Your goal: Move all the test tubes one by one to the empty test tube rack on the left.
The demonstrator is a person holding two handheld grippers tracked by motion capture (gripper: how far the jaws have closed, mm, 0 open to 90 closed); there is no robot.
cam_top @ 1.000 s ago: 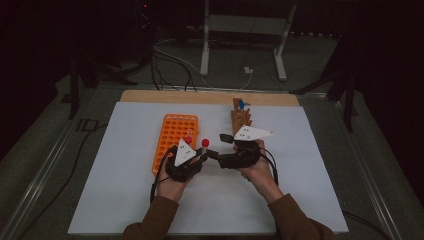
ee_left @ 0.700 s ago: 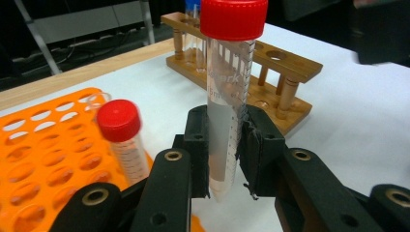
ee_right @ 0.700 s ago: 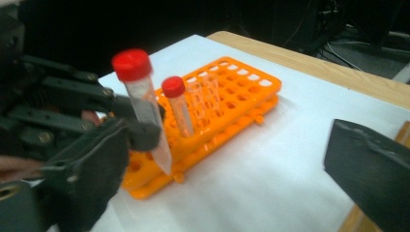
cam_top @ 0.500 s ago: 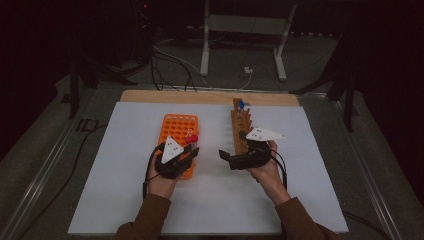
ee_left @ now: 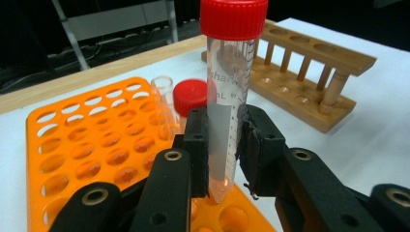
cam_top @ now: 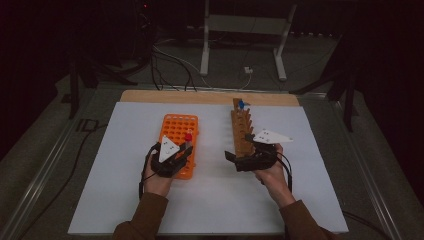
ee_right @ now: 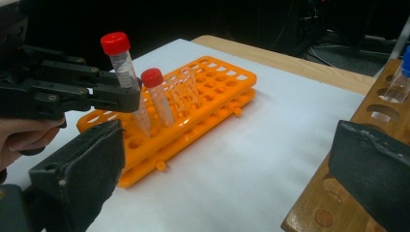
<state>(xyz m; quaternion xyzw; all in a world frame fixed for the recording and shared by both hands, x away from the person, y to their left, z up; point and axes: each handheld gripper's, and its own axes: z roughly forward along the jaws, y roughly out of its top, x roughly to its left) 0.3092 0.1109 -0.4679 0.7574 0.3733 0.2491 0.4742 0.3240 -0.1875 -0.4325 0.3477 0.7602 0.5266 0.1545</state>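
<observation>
Left gripper (ee_left: 225, 159) is clamped on a red-capped tube (ee_left: 231, 96), held upright at frame centre with its tip just above a hole at the near edge of the orange rack (ee_left: 72, 145); right gripper (ee_right: 232, 179) has just been opening, nothing between its jaws, beside the wooden rack (ee_right: 348, 193) at lower right. Risk: tip misses the hole, catches the rim and tilts the tube in the pads. A second capped tube (ee_left: 191, 96) and an open tube (ee_left: 163, 104) stand just behind; a sideways drift could knock them.

High view looks down from above, far off, both gripper views sit low and close, all share the orange rack (cam_top: 178, 142).
</observation>
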